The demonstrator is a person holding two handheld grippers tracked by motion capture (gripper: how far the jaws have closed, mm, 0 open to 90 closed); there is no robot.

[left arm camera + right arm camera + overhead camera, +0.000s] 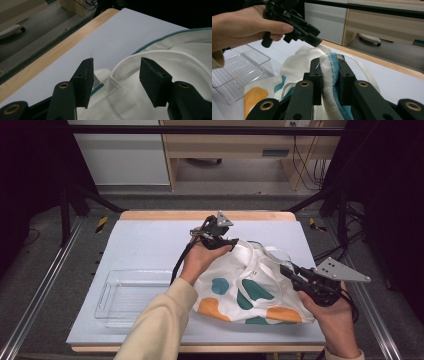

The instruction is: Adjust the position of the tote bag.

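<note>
Bag (pixel 250 290) edge pinched in right tongs (pixel 329 82); left tongs (pixel 116 82) spread astride hem.

No readable text, label, brand, number or sign shows on anything in these views.

On the pale blue table top (pixel 150 245) you have a white cloth bag with teal and orange patches (pixel 250 292) lying in front of you. Your left gripper (pixel 216 236) is at the far upper edge of the bag, its jaws pointing to the right over the white rim. Your right gripper (pixel 290 270) is at the right side of the bag, beside the white straps. A clear plastic tray (pixel 127 295) sits on the table left of the bag, partly behind your cream sleeve (pixel 155 325).
</note>
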